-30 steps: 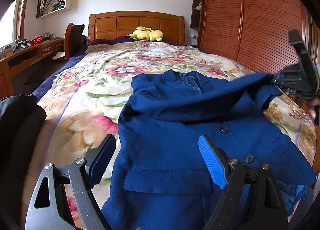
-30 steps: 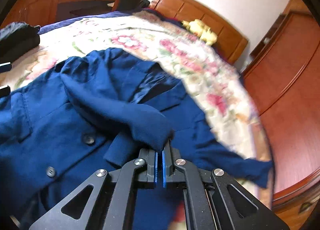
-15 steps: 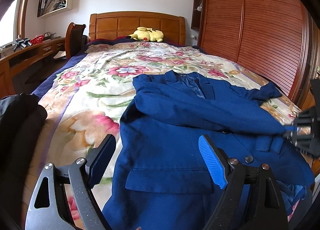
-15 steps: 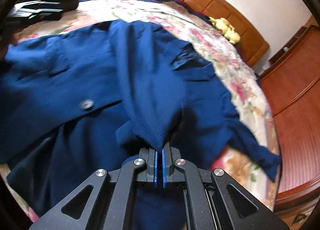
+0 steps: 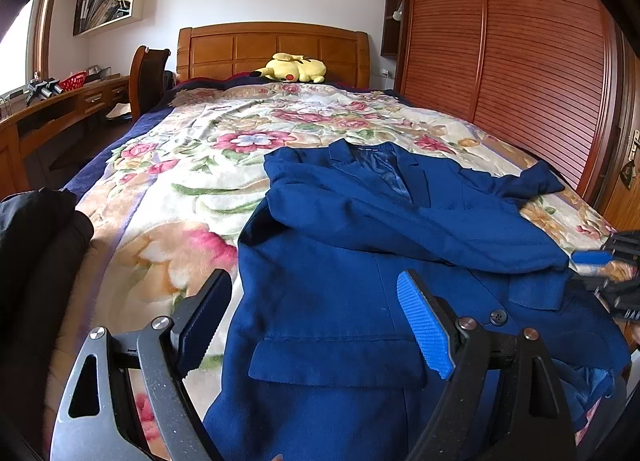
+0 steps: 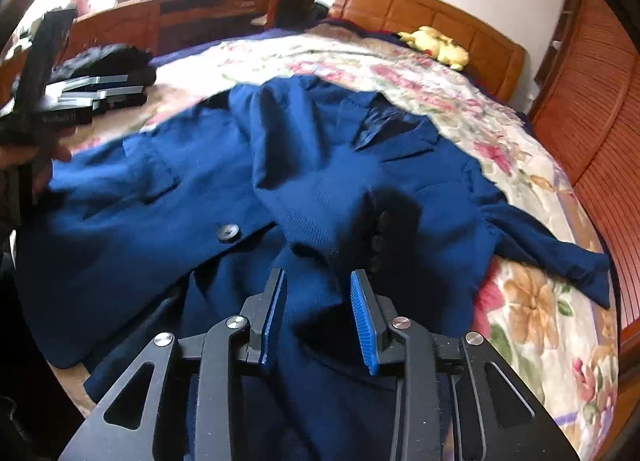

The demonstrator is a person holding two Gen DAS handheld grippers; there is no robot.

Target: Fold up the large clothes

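A blue suit jacket (image 5: 340, 293) lies face up on the flowered bedspread (image 5: 192, 189). One sleeve (image 6: 312, 189) is folded across its front, with the cuff resting near the buttons. My right gripper (image 6: 319, 317) sits just behind that cuff. Its jaws are opening and the pads press on nothing, with only jacket cloth below them. It also shows at the right edge of the left wrist view, right gripper (image 5: 600, 273). My left gripper (image 5: 316, 325) hovers open over the jacket's lower hem and pocket flap. The other sleeve (image 6: 560, 257) trails out to the right.
A yellow plush toy (image 5: 292, 69) lies by the wooden headboard (image 5: 272, 45). A slatted wooden wardrobe (image 5: 520, 61) runs along the right of the bed. A desk (image 5: 60, 109) and a chair (image 5: 148, 77) stand on the left. Dark clothing (image 5: 36, 245) is piled at the bed's left corner.
The right gripper carried the sleeve cuff across the jacket front and down, then its jaws parted and let the cuff go. The left gripper kept still and open.
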